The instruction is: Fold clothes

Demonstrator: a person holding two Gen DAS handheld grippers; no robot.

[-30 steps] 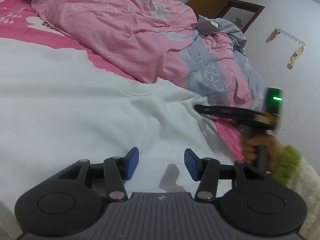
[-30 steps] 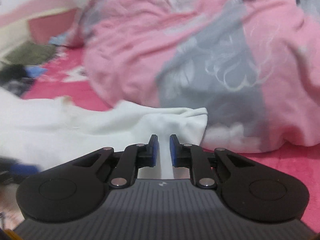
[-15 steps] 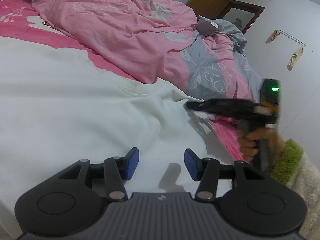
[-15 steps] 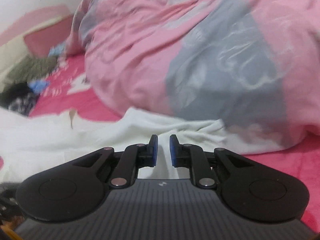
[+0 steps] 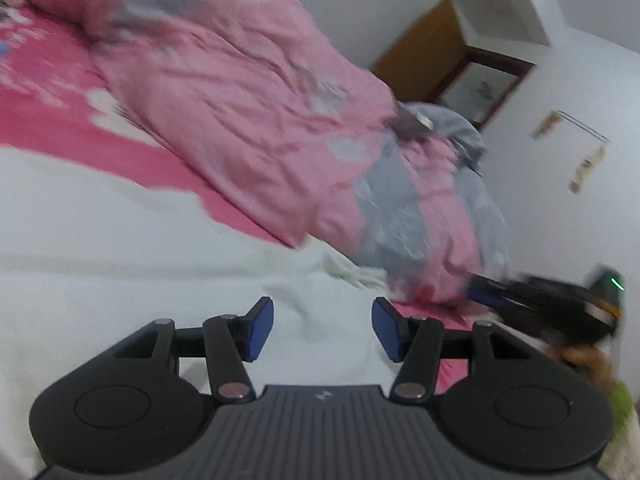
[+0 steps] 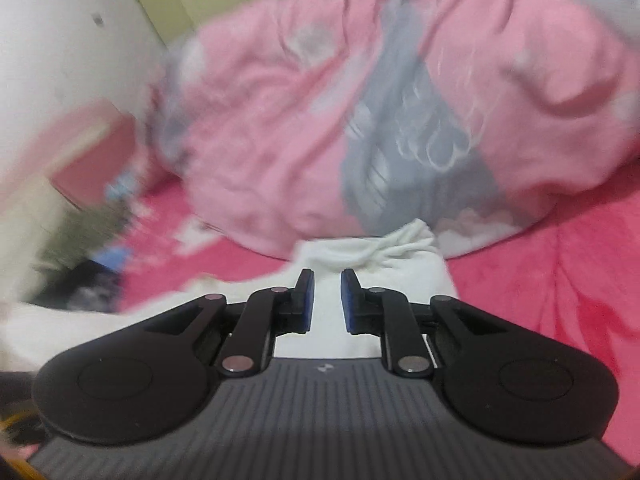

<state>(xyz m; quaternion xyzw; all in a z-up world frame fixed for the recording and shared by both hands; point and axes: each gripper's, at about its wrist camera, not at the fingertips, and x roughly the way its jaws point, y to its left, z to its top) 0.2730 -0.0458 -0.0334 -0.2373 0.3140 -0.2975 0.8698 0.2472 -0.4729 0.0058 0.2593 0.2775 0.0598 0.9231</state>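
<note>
Two grippers over the bed [image 6: 560, 280]. Left gripper [image 5: 323, 330]: jaws spread wide, empty, above white garment [image 5: 120, 280]. Right gripper [image 6: 327, 300]: jaws narrowed with a gap, white sleeve [image 6: 384, 256] running between them toward 12 o'clock; grip uncertain. Pink quilt [image 6: 280, 120] beyond. Judgement: pinch sleeve firmly, carry it flat over the body.
</note>
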